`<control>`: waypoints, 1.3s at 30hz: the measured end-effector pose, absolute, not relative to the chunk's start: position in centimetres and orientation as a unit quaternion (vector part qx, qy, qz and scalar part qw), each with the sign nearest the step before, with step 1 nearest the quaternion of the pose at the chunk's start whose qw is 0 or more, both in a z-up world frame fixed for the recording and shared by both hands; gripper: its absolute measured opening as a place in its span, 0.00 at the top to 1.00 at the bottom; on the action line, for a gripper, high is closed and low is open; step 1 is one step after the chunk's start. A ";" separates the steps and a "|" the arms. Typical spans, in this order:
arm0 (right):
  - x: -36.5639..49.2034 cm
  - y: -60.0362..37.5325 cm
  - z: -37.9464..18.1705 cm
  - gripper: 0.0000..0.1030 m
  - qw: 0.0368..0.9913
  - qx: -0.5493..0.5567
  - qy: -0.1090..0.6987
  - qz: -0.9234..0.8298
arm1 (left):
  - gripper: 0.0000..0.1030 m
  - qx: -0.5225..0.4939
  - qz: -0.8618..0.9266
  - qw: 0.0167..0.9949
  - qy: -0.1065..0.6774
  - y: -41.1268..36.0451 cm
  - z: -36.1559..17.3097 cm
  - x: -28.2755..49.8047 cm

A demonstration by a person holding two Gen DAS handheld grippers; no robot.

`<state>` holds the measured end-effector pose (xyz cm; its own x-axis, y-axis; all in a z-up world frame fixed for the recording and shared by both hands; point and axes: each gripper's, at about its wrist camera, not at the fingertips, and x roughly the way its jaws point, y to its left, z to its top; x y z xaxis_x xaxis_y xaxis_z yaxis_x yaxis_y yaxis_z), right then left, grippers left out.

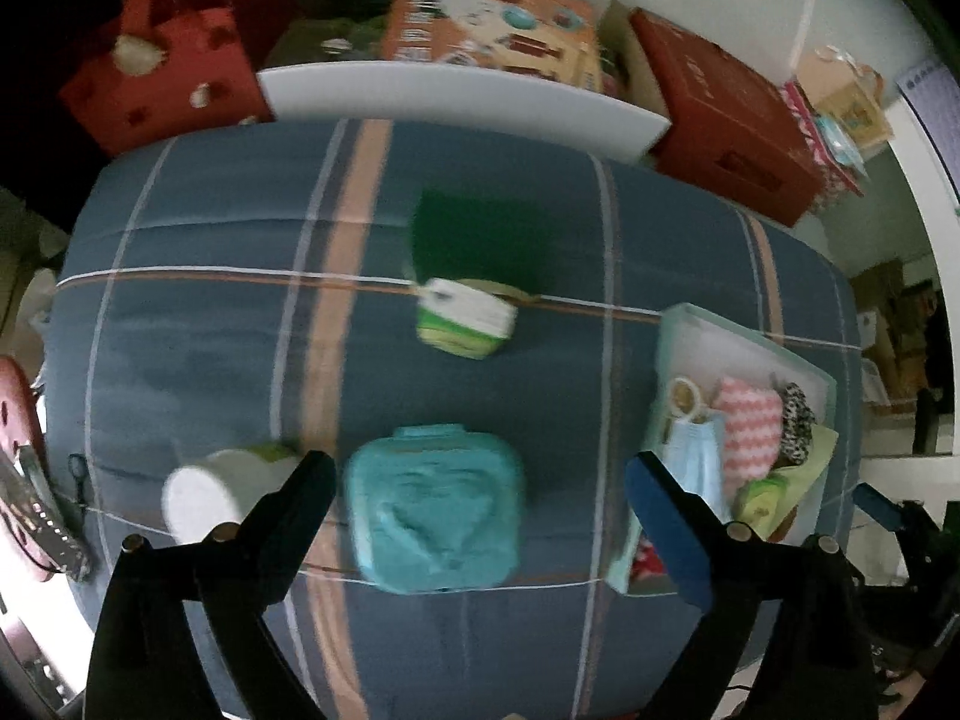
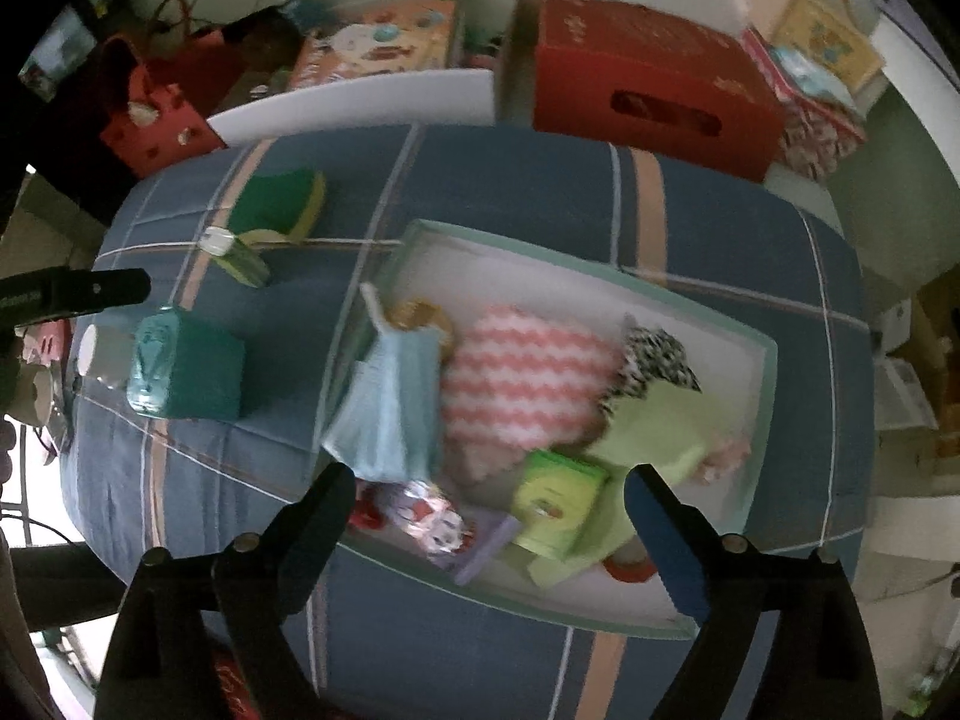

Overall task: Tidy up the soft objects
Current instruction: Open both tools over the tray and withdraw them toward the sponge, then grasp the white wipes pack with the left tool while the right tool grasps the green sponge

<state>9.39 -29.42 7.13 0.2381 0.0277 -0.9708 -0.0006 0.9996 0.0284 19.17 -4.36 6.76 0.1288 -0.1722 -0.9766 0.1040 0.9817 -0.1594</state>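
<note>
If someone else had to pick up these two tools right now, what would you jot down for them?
Left tool: open, empty, above the teal pack.
Right tool: open, empty, over the tray.
Done: face mask, pink zigzag cloth, black-and-white fabric, green packet and more lie in the tray.
Left on the bedcover: teal pack, green-and-white pack, dark green cloth, white cylinder. The teal pack looks nearest.
</note>
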 end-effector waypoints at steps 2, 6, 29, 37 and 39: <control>9.7 -28.1 7.3 0.10 0.789 0.004 0.615 0.018 | 0.06 -0.034 -0.083 0.753 0.652 -3.1 6.8 19.3; 10.4 -26.3 7.2 0.10 0.789 -0.005 0.614 0.030 | 0.06 -0.047 -0.073 0.757 0.647 -1.3 6.9 19.8; 19.0 -19.4 3.2 0.10 0.789 -0.012 0.612 0.051 | 0.06 -0.073 -0.071 0.750 0.654 -0.2 3.5 23.7; 22.2 -20.9 0.9 0.10 0.785 -0.001 0.619 0.034 | 0.06 -0.053 -0.074 0.745 0.661 -2.0 1.3 25.3; 22.8 -21.7 0.5 0.10 0.784 0.007 0.620 0.027 | 0.06 -0.044 -0.082 0.744 0.662 -2.7 0.9 25.6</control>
